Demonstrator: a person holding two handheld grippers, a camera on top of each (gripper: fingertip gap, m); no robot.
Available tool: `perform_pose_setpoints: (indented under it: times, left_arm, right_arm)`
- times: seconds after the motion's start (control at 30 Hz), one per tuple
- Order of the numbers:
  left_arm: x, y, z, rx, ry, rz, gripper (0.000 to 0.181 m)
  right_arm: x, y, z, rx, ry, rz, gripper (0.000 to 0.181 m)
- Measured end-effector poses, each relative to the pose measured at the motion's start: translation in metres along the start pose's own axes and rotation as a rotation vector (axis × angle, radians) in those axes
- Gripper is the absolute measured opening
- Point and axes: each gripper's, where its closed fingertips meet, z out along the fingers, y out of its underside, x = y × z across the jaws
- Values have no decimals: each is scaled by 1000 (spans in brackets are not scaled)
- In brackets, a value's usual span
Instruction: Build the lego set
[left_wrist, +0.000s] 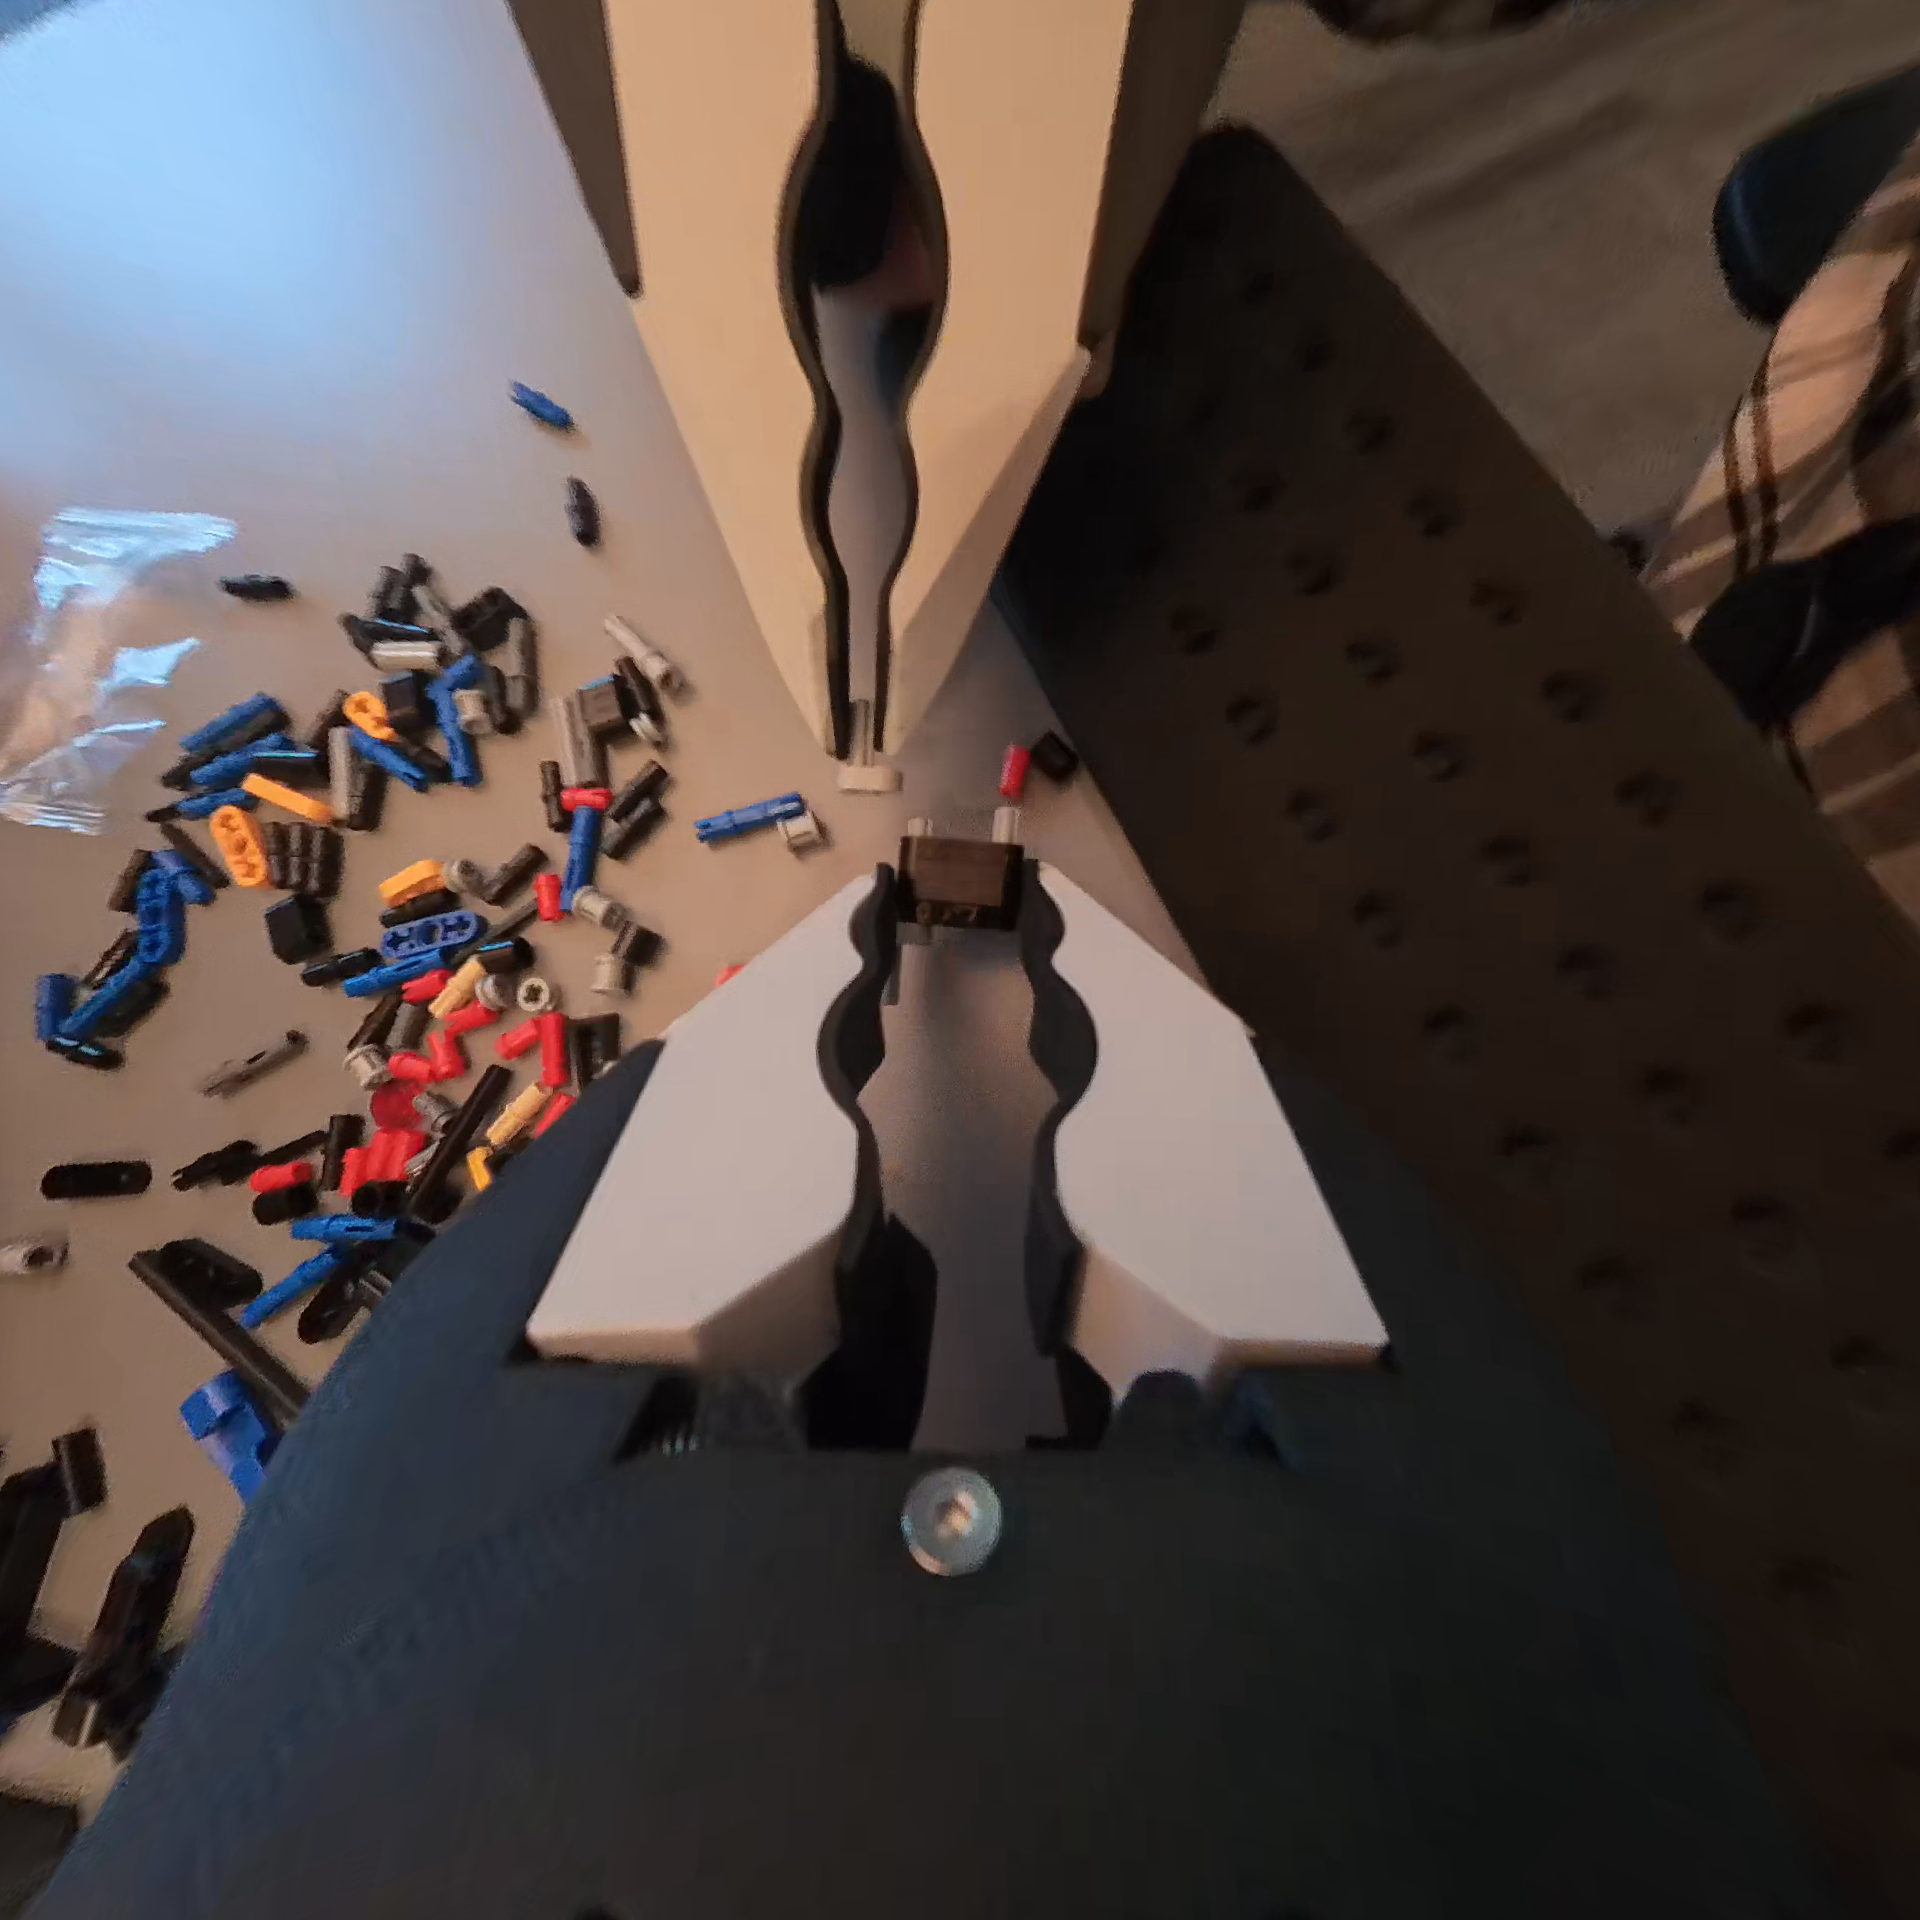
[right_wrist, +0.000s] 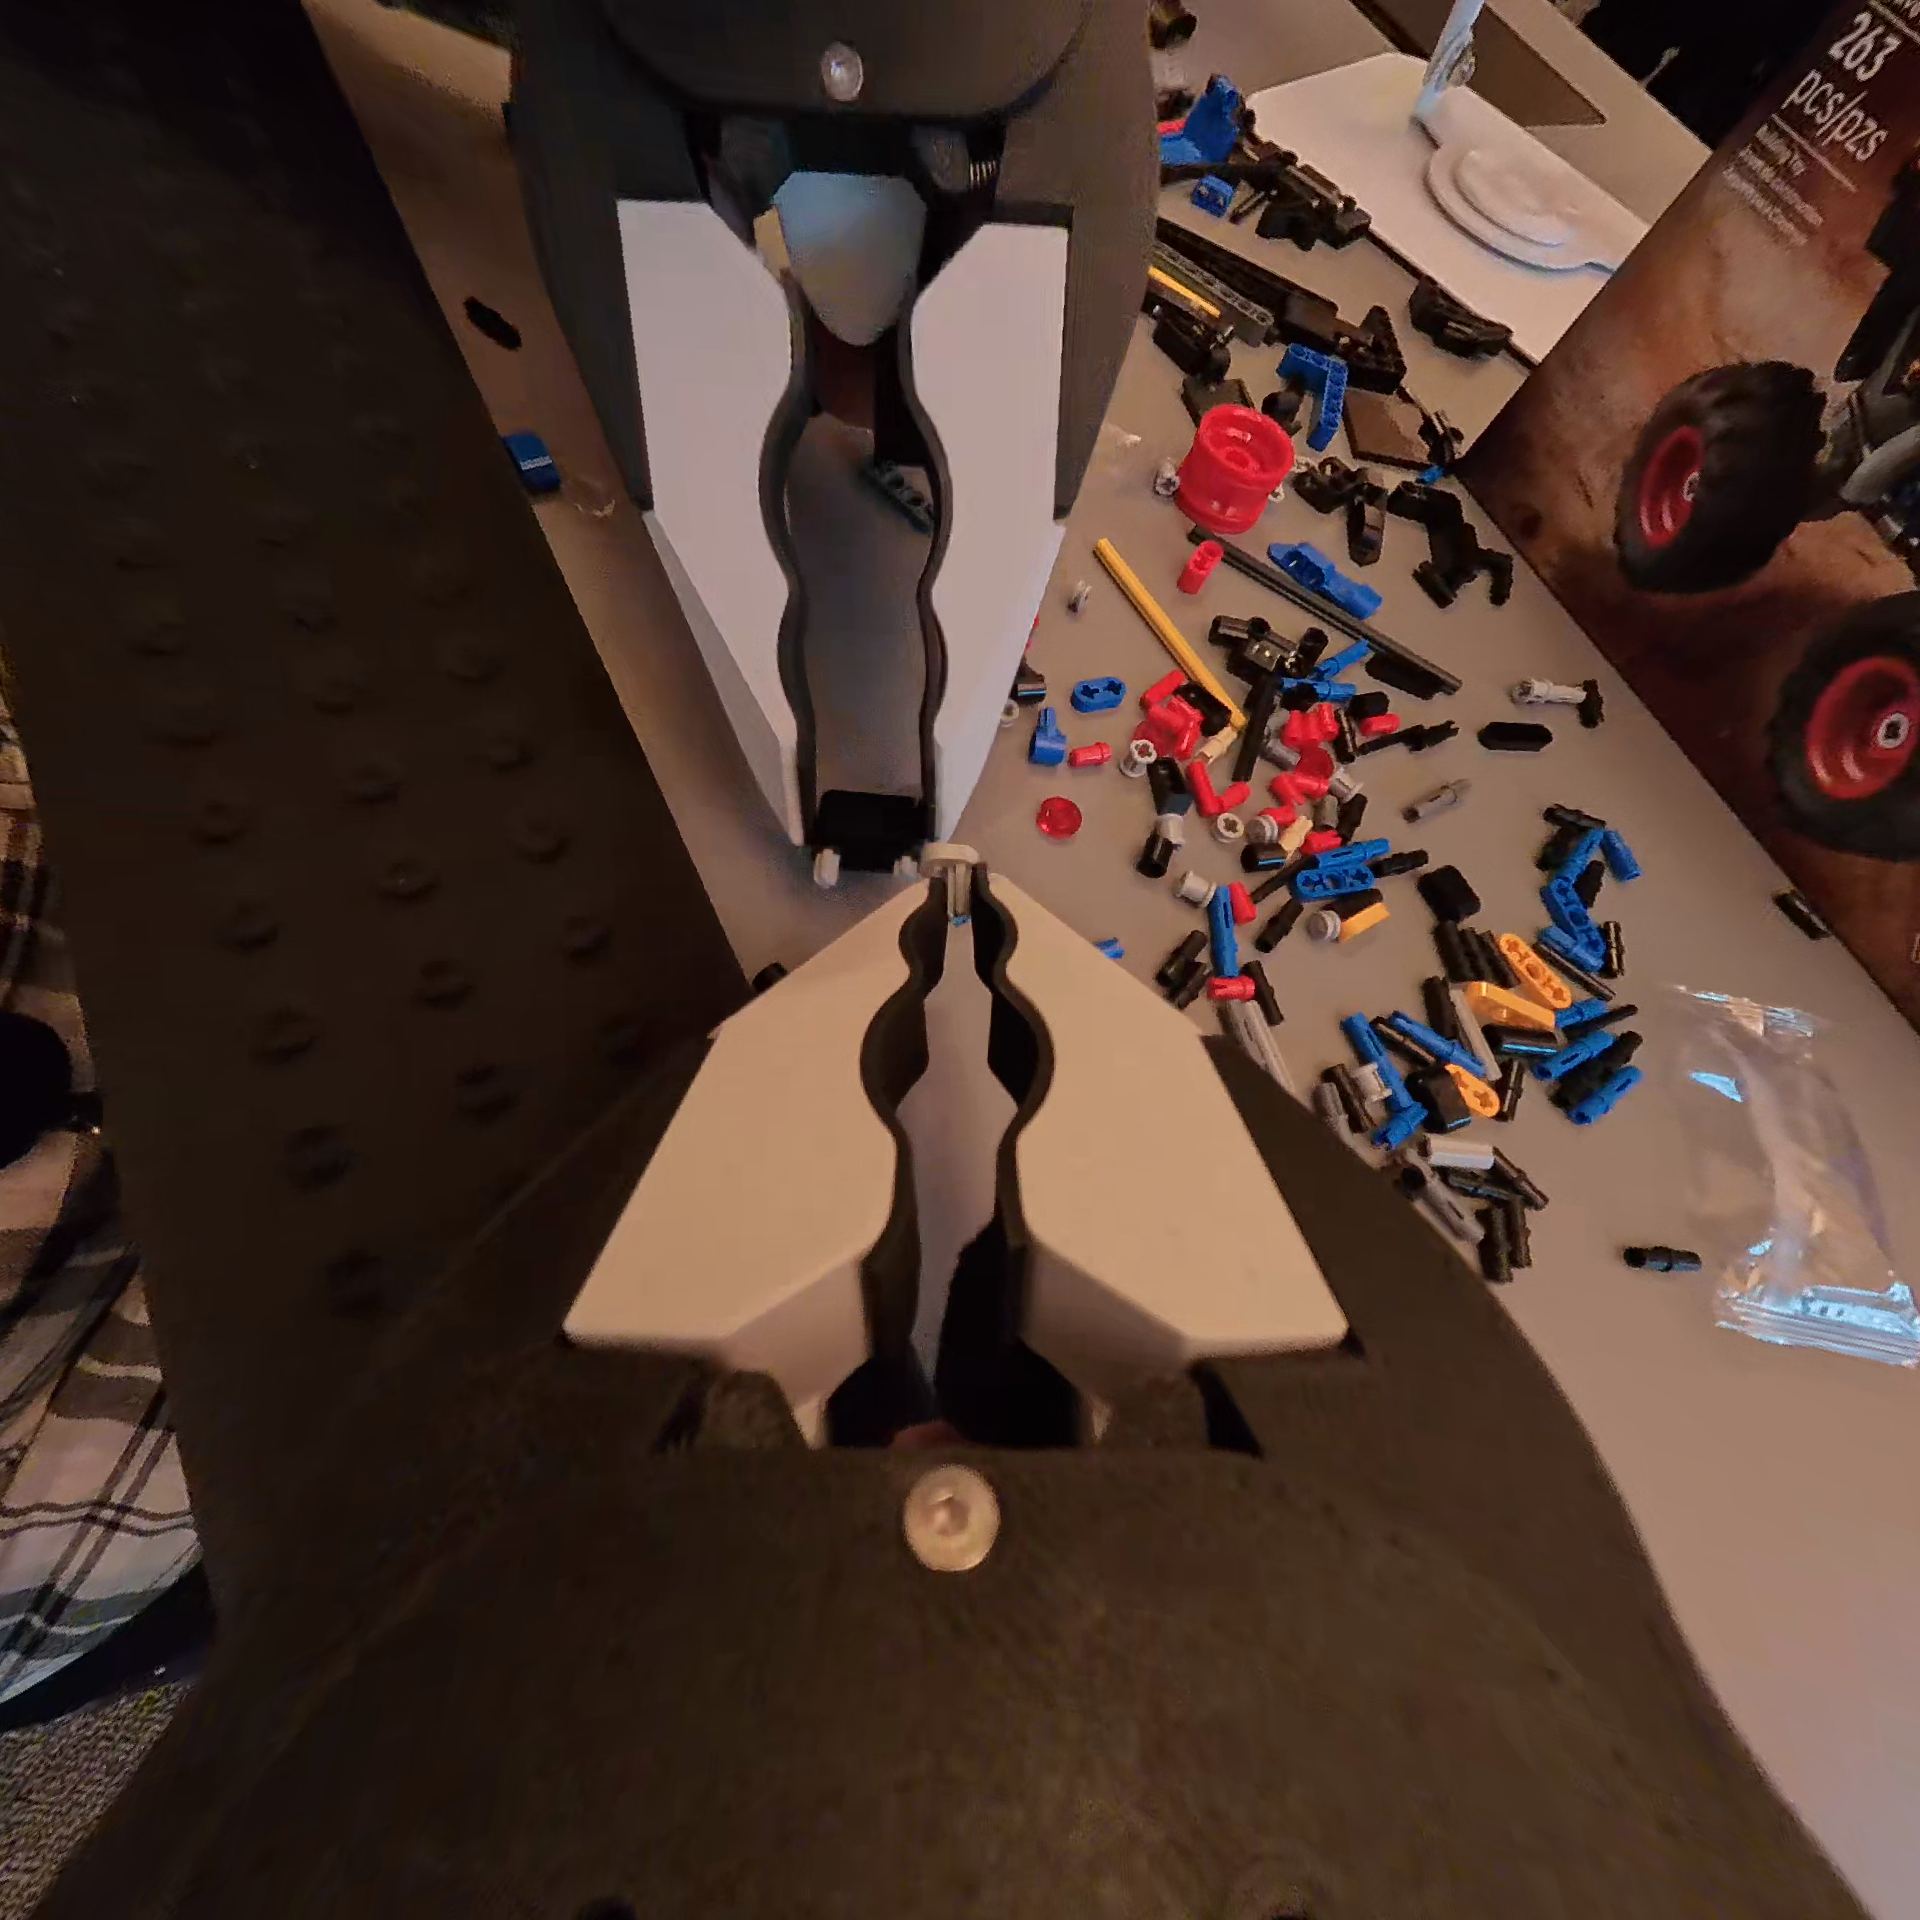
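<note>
My left gripper (left_wrist: 961, 883) is shut on a small black brick (left_wrist: 961, 896) that has pale pins sticking out of its far side. My right gripper (left_wrist: 860, 727) comes in from the top of the left wrist view, shut on a white pin (left_wrist: 868, 777) whose round head pokes out of the tips. The two tips face each other a short gap apart, just above the grey table. In the right wrist view my right gripper (right_wrist: 956, 894) grips the white pin (right_wrist: 948, 860), and the left gripper (right_wrist: 871, 821) holds the black brick (right_wrist: 868, 826) just beyond it.
A spread of loose blue, black, red and orange parts (left_wrist: 416, 883) lies beside the grippers, also in the right wrist view (right_wrist: 1351, 831). A clear plastic bag (right_wrist: 1808, 1174), a red wheel hub (right_wrist: 1236, 462) and the set's box (right_wrist: 1766, 468) are nearby. A dark dimpled strip (left_wrist: 1455, 727) runs along the table edge. Left and right tips are no more than a few centimetres apart. It is some 15 cm from my left tips to the red wheel hub (right_wrist: 1236, 462).
</note>
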Motion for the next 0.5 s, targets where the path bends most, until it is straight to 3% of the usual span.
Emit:
perform_pose_setpoints:
  times: [0.2, 0.33, 0.5]
  left_arm:
    - [-6, -10, -5, 112, -113, -27, 22]
    - [-2, -16, -8, 149, -103, -59, 22]
    - [0, -14, -3, 129, -142, -6, 22]
  right_arm:
    - [-2, -2, -3, 19, -17, 0, 4]
    - [-2, -2, -7, 17, -8, -7, 4]
    - [-5, 0, -7, 11, -17, -14, 4]
